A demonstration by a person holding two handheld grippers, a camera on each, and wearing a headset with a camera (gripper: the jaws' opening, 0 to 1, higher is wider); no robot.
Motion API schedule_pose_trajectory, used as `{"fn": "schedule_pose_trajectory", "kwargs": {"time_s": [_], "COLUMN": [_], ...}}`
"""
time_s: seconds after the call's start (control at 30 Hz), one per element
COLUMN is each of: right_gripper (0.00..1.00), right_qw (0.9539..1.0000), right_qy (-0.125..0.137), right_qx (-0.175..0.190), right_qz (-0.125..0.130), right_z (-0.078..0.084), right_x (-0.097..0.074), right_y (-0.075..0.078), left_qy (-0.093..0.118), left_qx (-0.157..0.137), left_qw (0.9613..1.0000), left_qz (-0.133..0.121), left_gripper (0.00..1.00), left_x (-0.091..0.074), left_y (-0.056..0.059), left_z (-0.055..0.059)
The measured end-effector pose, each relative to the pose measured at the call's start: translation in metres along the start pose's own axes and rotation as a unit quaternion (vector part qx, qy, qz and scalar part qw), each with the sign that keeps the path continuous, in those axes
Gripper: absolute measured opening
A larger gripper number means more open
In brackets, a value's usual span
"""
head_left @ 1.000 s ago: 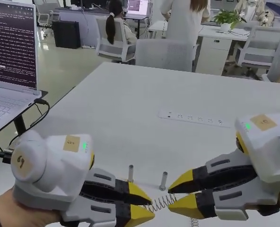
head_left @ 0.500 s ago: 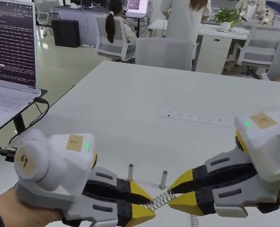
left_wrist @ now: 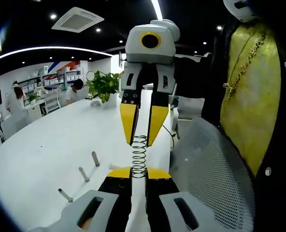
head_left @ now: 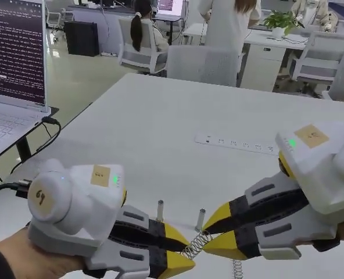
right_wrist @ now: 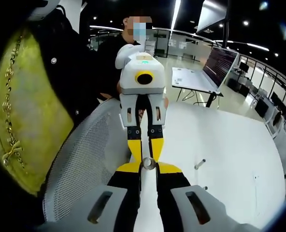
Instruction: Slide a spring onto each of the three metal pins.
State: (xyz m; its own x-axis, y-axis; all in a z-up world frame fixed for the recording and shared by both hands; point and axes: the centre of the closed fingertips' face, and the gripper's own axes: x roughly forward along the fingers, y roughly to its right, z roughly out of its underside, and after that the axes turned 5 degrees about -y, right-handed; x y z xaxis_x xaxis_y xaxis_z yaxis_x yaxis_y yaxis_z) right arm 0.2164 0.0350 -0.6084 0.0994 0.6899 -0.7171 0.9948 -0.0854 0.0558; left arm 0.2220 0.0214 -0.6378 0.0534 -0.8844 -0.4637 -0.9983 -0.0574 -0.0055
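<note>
While the coiled steel-wire spring [head_left: 196, 244] spans left tongs [head_left: 189, 254] and right tongs [head_left: 205, 239], each nipped shut on one end, near three bare upright metal pins [left_wrist: 83, 174], threading looks unstarted; next probably calls for freeing one end over a pin.

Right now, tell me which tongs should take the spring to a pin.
Right, probably. Both grip the spring, but the right tongs sit just beside a pin, while the left tongs lie nearer the person, farther from the pins.
</note>
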Motion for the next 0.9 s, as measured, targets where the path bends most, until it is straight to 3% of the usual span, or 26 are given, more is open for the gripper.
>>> {"fn": "schedule_pose_trajectory", "kwargs": {"time_s": [0.17, 0.47, 0.9], "right_gripper": [0.09, 0.11, 0.10], "right_qw": [0.9993, 0.9969, 0.9947], "right_qy": [-0.032, -0.067, -0.082], "right_qx": [-0.015, -0.026, -0.037], "right_qz": [-0.010, -0.032, -0.049], "right_z": [0.007, 0.014, 0.014], "right_x": [0.002, 0.003, 0.009], "right_y": [-0.002, -0.001, -0.001], "left_qy": [0.008, 0.018, 0.028], "left_qx": [0.000, 0.001, -0.001], "left_qw": [1.0000, 0.9998, 0.9996], "left_qz": [0.004, 0.004, 0.003], "left_gripper": [0.01, 0.01, 0.01], "left_x": [0.002, 0.003, 0.004], "left_y": [0.002, 0.001, 0.000], "left_z": [-0.002, -0.008, -0.011]}}
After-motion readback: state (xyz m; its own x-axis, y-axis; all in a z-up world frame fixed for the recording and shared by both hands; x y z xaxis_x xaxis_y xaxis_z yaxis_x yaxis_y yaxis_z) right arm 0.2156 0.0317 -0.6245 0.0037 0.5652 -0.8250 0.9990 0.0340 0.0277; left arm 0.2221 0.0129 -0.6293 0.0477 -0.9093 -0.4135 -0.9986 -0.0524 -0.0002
